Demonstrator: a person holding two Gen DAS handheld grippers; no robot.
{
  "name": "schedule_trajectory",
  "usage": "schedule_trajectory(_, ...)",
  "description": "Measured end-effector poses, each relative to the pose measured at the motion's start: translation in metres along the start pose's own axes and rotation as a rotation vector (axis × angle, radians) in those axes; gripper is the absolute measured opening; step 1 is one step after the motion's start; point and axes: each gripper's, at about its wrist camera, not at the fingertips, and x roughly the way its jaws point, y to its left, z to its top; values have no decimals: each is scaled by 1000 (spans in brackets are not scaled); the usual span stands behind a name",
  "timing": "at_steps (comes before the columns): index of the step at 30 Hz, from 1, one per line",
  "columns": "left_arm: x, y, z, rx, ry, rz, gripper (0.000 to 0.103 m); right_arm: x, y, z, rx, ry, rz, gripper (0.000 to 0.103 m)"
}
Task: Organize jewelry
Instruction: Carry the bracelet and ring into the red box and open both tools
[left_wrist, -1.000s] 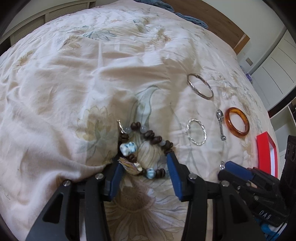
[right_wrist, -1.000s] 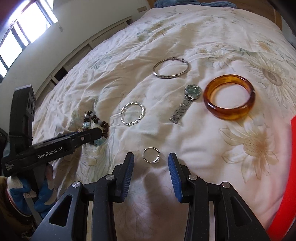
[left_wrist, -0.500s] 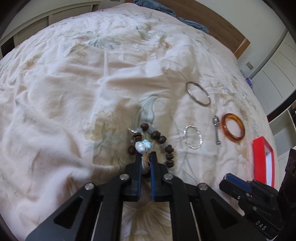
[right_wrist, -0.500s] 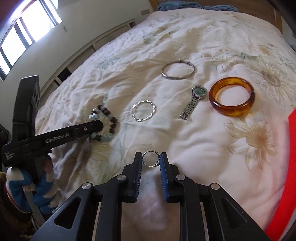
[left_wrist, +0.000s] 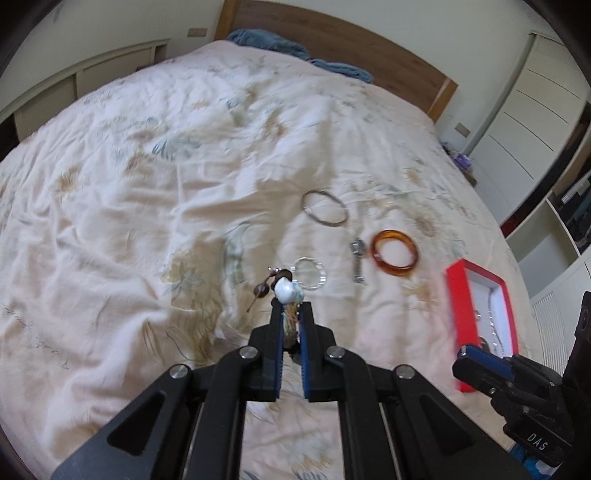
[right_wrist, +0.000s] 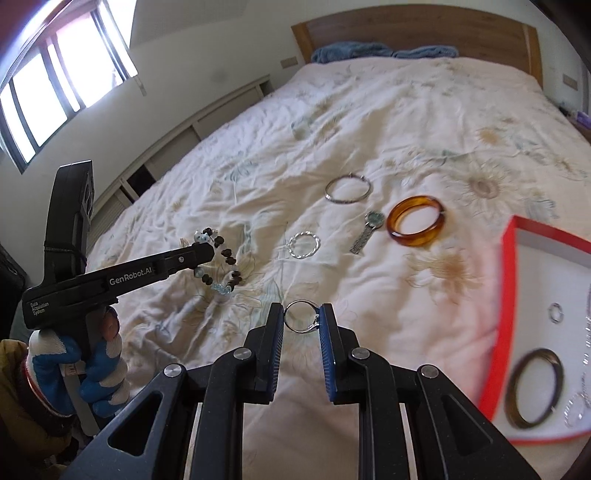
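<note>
My left gripper (left_wrist: 290, 309) is shut on the tassel end of a beaded bracelet (left_wrist: 285, 290) with brown, pale-blue and white beads. The bracelet (right_wrist: 221, 266) dangles off the quilt below the left gripper (right_wrist: 207, 253) in the right wrist view. A small silver ring (right_wrist: 301, 316) stands upright between the blue pads of my right gripper (right_wrist: 301, 314), which is shut on it above the bed. A red jewelry box (right_wrist: 506, 295) lies open at the right and holds a dark bangle (right_wrist: 535, 387), a small ring and chains.
On the floral quilt (left_wrist: 147, 184) lie a silver bangle (right_wrist: 349, 192), a twisted silver bracelet (right_wrist: 304, 244), a wristwatch (right_wrist: 367, 230) and an amber bangle (right_wrist: 415, 220). The red box (left_wrist: 452, 306) sits near the bed's right edge. A gloved hand (right_wrist: 74, 365) holds the left gripper.
Both grippers closed, the left on the beaded bracelet and the right on the silver ring. Both then rose off the quilt with their pieces, and the red box came further into view.
</note>
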Motion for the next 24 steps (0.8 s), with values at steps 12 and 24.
schedule_trajectory(12, -25, -115, -1, 184, -26, -134, 6, -86, -45, -25, 57, -118, -87, 19)
schedule_trajectory(24, 55, -277, -4, 385, 74, -297, 7, -122, -173, -30, 144, -110, -265, 19)
